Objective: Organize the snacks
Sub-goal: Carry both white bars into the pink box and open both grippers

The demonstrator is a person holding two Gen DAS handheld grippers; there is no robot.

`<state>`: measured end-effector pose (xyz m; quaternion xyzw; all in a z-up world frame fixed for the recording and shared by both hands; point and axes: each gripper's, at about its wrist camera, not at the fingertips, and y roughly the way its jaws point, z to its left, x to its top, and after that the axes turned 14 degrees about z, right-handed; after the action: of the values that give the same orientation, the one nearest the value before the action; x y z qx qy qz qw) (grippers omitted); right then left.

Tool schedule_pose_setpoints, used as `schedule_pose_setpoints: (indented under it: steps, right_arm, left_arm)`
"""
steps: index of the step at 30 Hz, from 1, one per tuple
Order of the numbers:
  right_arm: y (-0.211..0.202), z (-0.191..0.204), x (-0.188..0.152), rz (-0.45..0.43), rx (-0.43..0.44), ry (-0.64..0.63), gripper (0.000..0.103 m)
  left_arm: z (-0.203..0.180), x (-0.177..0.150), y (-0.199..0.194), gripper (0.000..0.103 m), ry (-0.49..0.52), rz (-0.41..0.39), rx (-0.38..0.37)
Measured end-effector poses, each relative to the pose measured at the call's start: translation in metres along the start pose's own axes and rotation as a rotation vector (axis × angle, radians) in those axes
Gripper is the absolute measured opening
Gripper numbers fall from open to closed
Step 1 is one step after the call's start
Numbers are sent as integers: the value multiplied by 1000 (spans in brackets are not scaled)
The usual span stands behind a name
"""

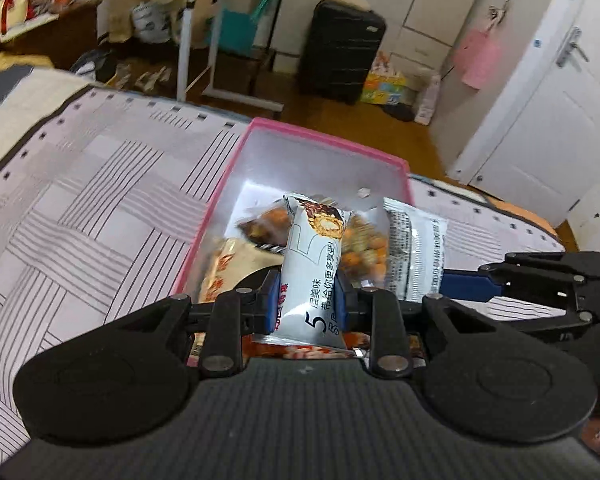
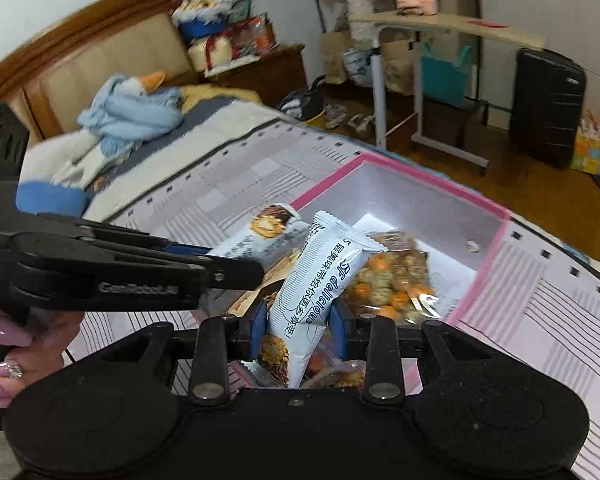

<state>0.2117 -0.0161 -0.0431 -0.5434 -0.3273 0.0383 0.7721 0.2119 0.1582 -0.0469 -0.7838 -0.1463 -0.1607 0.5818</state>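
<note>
The left tool [image 1: 307, 300] pinches a white foil snack packet with a printed numeral 5 [image 1: 314, 270] between its blue pads, holding it upright over the pink-rimmed white plastic box [image 1: 220, 200]. The right tool [image 2: 299, 330] likewise grips a second white foil snack packet with blue lettering [image 2: 320, 276], tilted, above the same box's near end. Inside the box lie a clear bag of orange and brown coated nuts [image 2: 392, 280] and other wrapped snacks. The box rests on a bed covered with a lilac striped patchwork bedspread [image 1: 100, 208]. Beyond it, on the wooden floor, stand a black hard-shell suitcase [image 1: 342, 50] and a white-legged side surface [image 2: 440, 26].
</note>
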Motion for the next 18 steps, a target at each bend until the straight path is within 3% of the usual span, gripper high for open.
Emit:
schedule_pose_setpoints:
  steps: [3,6,8,18]
  right_arm:
    - [18,7,6,24,-15,-44,41]
    - [26,13,7,-10,-63,-54,60]
    - [26,14,3,-30,-67,-55,60]
    - [-8,9,-37,-151,-71,64,60]
  left_arm:
    - [11,1,11,26,-14,4,7]
    - [19,0,19,32,-39,-13,11]
    - [21,-2,23,40,-15,-8,27]
    - [32,-16,22,41,-37,12,-10]
